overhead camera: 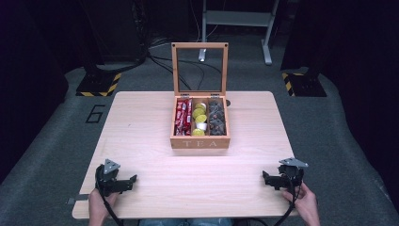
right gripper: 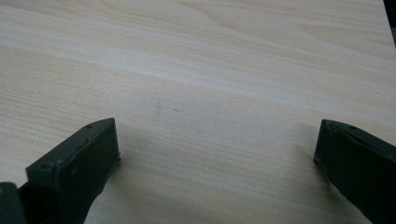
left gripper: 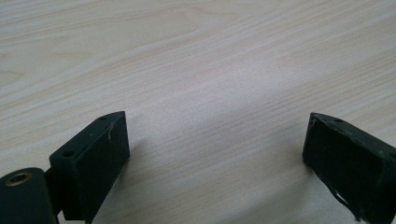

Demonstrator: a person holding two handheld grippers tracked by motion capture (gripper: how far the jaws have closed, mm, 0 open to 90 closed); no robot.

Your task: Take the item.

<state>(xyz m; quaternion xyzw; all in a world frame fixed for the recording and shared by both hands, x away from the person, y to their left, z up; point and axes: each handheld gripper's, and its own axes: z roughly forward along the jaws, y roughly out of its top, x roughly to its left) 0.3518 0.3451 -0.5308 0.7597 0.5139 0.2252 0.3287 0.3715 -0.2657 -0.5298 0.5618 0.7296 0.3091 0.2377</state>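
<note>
Both grippers idle on my end: left gripper and right gripper, fingers apart, nothing held, on the table well short of the open tea box.

The wooden box front reads "TEA"; the floor marking looks like "6".
</note>
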